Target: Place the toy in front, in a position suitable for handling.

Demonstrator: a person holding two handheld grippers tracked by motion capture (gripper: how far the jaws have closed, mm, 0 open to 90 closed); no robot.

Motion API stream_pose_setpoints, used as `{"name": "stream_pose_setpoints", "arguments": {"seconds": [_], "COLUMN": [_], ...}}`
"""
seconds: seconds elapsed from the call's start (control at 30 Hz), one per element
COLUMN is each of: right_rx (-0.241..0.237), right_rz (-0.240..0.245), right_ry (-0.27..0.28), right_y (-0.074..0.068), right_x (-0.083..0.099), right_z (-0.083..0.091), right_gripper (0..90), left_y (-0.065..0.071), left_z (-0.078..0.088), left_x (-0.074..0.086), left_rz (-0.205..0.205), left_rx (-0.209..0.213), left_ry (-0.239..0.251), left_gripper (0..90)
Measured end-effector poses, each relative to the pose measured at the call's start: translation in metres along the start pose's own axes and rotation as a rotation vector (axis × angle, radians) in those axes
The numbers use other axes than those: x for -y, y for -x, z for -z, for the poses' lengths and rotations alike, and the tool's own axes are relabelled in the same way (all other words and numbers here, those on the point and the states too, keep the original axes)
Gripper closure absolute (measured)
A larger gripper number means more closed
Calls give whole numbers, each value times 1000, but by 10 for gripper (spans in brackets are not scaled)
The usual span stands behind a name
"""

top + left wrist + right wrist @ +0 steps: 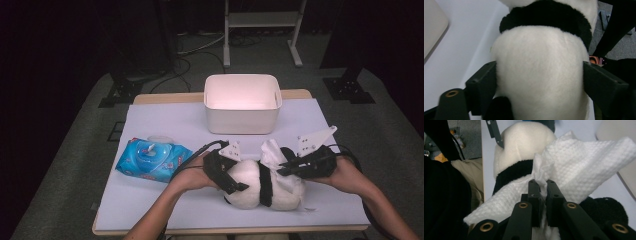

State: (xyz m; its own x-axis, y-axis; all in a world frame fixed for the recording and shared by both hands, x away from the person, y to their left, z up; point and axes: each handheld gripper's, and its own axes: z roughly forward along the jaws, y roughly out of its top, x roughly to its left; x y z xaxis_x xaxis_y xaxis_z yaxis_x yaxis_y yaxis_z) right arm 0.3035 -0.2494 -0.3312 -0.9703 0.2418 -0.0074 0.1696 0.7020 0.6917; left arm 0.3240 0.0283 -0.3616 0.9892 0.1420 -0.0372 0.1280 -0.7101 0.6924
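In the lower middle of the high view, the left claw (231,176) hugs the panda toy (260,186) wide while the right claw (287,167), pinching a white wipe (272,150), is wiping it and should rub on next.

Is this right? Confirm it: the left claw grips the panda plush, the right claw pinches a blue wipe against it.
One thing is wrong: the wipe is white, not blue, as the right gripper view shows. The right claw does pinch it against the panda plush, and the left claw grips the plush.

Left gripper (235,172) spread wide, right gripper (286,167) clamped
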Motion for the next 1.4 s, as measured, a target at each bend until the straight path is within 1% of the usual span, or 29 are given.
{"name": "stream_pose_setpoints", "arguments": {"seconds": [0.03, 0.13, 0.23, 0.4, 0.5, 0.53, 0.63, 0.7, 0.83, 0.93, 1.03, 1.13, 1.2, 1.4], "right_rx": [0, -5, -7, -11, -15, -15, -15, -9, 3, -8, -10, -16, -19, -38], "right_rz": [0, 1, -4, -7, -4, -6, -8, 3, 22, 23, 38, 34, 37, 63], "right_ry": [-1, 0, 5, 4, 5, 5, 4, 6, -1, -5, -9, -7, -6, -20], "right_y": [-1, -4, -4, -4, -4, -3, -4, -4, -4, -4, -3, -2, -2, -4], "right_x": [0, 3, 4, 5, 5, 4, 3, 0, -7, -12, -16, -18, -20, -31], "right_z": [0, 0, 1, 0, 0, 0, 0, 0, -2, -4, -8, -9, -11, -24], "right_gripper": [830, 831, 831, 831, 831, 831, 831, 831, 832, 832, 832, 833, 833, 832], "left_y": [-1, -2, -3, -5, -6, -6, -5, -5, -5, -5, -4, -2, 0, 7], "left_z": [0, 0, -2, -4, -6, -6, -6, -5, -3, -4, -3, -3, -3, -2], "left_x": [0, 0, 1, 3, 4, 4, 5, 4, 4, 3, 2, 1, -1, -8], "left_rz": [2, 27, 35, 36, 48, 43, 33, 25, 21, 16, 12, -1, -14, -76], "left_rx": [5, 18, 32, 47, 63, 65, 51, 48, 39, 36, 28, 20, 16, -1], "left_ry": [-6, -12, -10, -12, -8, -6, 1, 1, -5, -6, -11, -8, -11, -26], "left_gripper": [137, 108, 105, 94, 96, 114, 218, 251, 257, 257, 257, 256, 256, 255]}}
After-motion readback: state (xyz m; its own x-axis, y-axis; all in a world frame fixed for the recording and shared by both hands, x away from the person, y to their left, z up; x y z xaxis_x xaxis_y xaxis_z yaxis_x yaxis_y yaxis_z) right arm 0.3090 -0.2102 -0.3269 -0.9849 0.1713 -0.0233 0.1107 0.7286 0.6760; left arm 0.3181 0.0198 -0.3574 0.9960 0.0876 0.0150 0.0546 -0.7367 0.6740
